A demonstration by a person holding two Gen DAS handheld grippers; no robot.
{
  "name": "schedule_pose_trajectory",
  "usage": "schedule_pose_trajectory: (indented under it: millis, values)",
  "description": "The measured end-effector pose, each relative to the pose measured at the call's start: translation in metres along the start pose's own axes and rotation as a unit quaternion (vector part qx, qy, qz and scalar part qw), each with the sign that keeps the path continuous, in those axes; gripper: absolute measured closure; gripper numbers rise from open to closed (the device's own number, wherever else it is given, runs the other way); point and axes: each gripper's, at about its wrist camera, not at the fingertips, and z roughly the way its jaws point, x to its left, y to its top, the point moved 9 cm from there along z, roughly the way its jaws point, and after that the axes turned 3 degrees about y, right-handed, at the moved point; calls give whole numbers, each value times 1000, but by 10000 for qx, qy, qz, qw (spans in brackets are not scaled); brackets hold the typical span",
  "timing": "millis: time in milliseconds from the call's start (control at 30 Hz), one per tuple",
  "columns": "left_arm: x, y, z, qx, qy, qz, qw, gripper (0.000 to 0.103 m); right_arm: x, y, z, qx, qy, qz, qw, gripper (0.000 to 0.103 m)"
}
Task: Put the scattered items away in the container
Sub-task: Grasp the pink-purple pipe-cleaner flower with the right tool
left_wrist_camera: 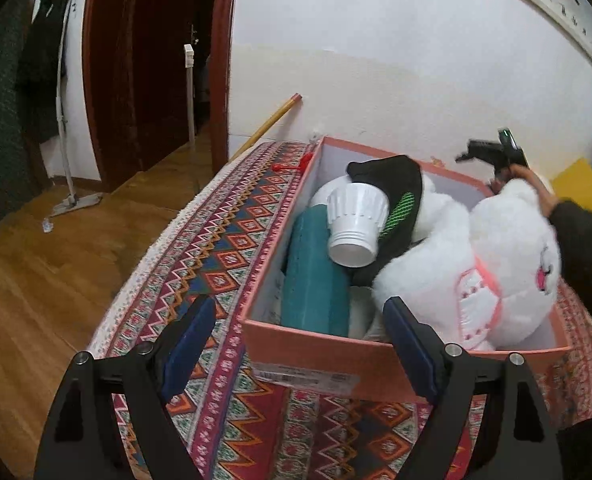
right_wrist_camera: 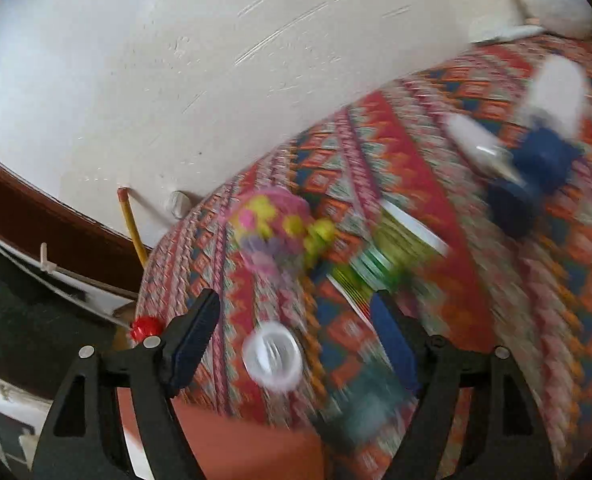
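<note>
A pink cardboard box (left_wrist_camera: 320, 348) sits on the patterned cloth. It holds a white plush toy (left_wrist_camera: 476, 256), a teal roll (left_wrist_camera: 316, 276), a white ribbed cup (left_wrist_camera: 356, 224) and a black garment (left_wrist_camera: 400, 188). My left gripper (left_wrist_camera: 300, 332) is open and empty at the box's near wall. My right gripper (right_wrist_camera: 296, 320) is open and empty over the cloth; its view is motion-blurred. Scattered there are a pink-yellow toy (right_wrist_camera: 272, 228), a green striped item (right_wrist_camera: 380, 256), a white round lid (right_wrist_camera: 272, 360), a dark blue object (right_wrist_camera: 536, 168) and a white bottle (right_wrist_camera: 556, 88). The right gripper's body (left_wrist_camera: 492, 150) shows behind the box.
The table (left_wrist_camera: 232, 240) stands against a white wall (left_wrist_camera: 376, 60). A yellow stick (left_wrist_camera: 268, 124) leans at the wall. A doorway and a mop (left_wrist_camera: 68, 160) are on the left over wood floor. A yellow item (left_wrist_camera: 580, 184) lies at the far right.
</note>
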Motion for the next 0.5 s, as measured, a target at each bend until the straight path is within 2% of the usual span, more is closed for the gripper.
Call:
schedule_pose_trajectory:
  millis: [67,100,133,200,233,267,333,400,433,500]
  values:
    - [4,1,4,-21,122,3,9999,17,13,19,22,-28,-62,-329,9994,14]
    - [6,1,7,-29,144,-20,9999,17,16,25,36,46,-164,-458,9988,5]
    - [8,1,9,-21,155,-42,9999,17,14,29,49,123,-329,-522,9980,1]
    - [9,-1,15,46,156,-72,9998,17,11,27,77,355,-643,-597,9955,3]
    - [9,-2,18,93,165,-64,9998,17,10,24,84,459,-740,-690,9938,34]
    - [8,-2,21,124,175,-57,9998,17,15,20,89,616,-475,-738,9942,51]
    - [5,-2,21,135,105,-76,9998,17,24,21,70,409,-497,-932,9936,54]
    - [1,-1,18,103,9,-100,9999,17,44,23,29,131,-220,-1132,9932,54]
    - [-2,0,13,70,-60,-101,9999,17,59,19,4,15,6,-1259,9920,54]
    - [-7,-2,6,40,-129,-79,9999,17,120,-7,-60,28,1002,-1800,9785,54]
